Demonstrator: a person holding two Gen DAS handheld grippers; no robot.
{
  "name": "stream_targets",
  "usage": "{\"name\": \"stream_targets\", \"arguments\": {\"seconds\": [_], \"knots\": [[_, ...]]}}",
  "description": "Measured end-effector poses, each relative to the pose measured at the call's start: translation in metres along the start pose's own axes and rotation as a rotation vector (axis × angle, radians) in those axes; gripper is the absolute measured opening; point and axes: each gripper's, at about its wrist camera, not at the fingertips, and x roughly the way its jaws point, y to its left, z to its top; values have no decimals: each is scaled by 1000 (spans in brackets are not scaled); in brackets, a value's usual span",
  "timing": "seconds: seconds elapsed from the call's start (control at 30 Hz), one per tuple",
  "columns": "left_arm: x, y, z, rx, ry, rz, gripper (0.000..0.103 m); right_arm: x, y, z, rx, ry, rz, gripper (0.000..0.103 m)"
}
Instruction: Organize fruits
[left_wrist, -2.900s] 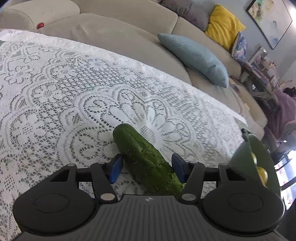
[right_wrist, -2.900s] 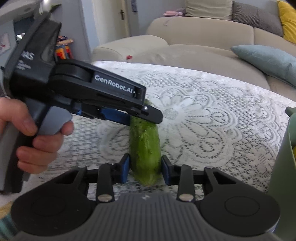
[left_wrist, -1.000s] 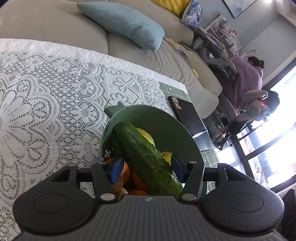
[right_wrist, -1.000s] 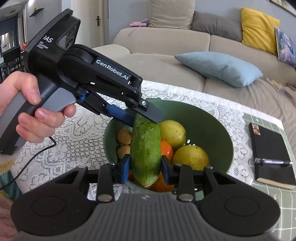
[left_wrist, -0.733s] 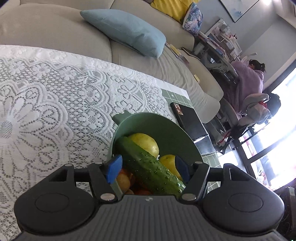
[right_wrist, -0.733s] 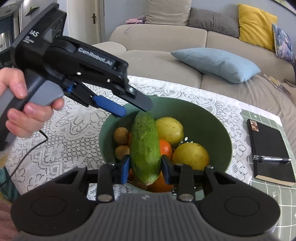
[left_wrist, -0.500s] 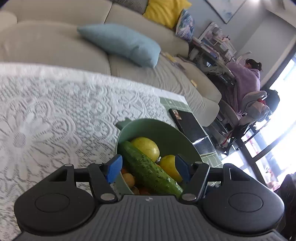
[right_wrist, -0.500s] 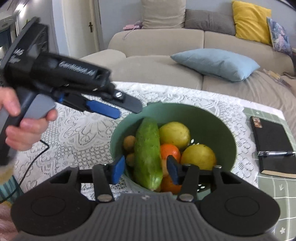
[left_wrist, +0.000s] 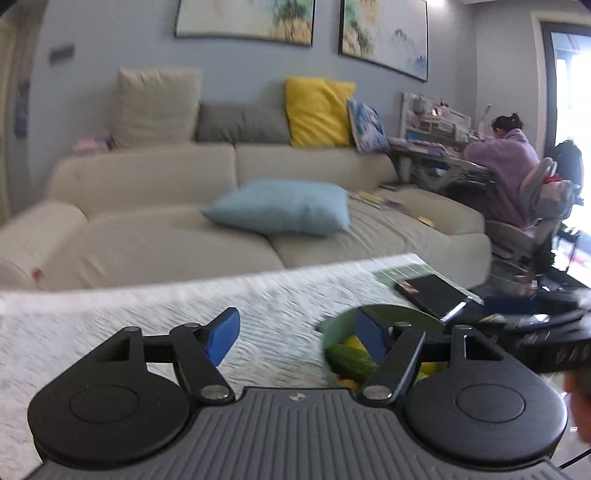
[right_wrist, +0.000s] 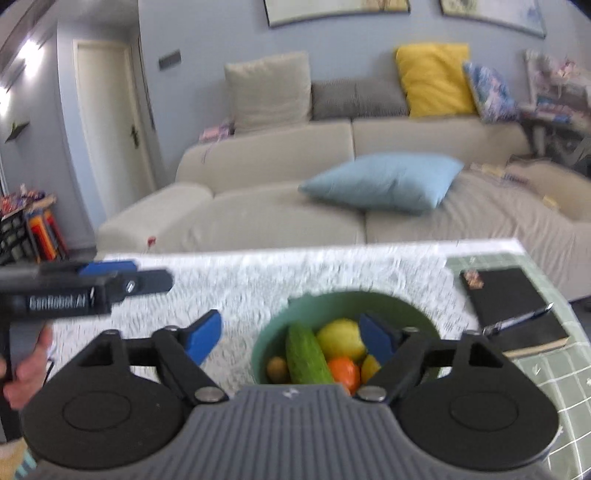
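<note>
The cucumber (right_wrist: 306, 356) lies in the green bowl (right_wrist: 332, 301) on top of yellow fruits (right_wrist: 341, 338), an orange (right_wrist: 344, 369) and small brown fruits (right_wrist: 277, 365). My right gripper (right_wrist: 290, 338) is open and empty, raised above and in front of the bowl. My left gripper (left_wrist: 297, 338) is open and empty, to the left of the bowl (left_wrist: 399, 314); the cucumber (left_wrist: 349, 360) shows at its right finger. The left gripper also shows in the right wrist view (right_wrist: 110, 275), at the left over the tablecloth.
A white lace tablecloth (right_wrist: 240, 280) covers the table. A black notebook (right_wrist: 513, 299) with a pen (right_wrist: 517, 319) lies on a green checked mat right of the bowl. A beige sofa with cushions stands behind the table. A person sits at a desk far right.
Both grippers carried the cucumber from the tablecloth to the bowl, opened and let it go. It now rests in the bowl, and both grippers have pulled back and up.
</note>
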Motion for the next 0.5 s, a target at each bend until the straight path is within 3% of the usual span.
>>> {"name": "stream_targets", "arguments": {"seconds": [0.33,0.5], "knots": [[-51,-11,-38,99,-131,247,96,-47,48,-22,-49,-175,-49,95],[-67,-12,-60,72,-147,289,99,-55,76,-48,-114,-196,-94,99]]}}
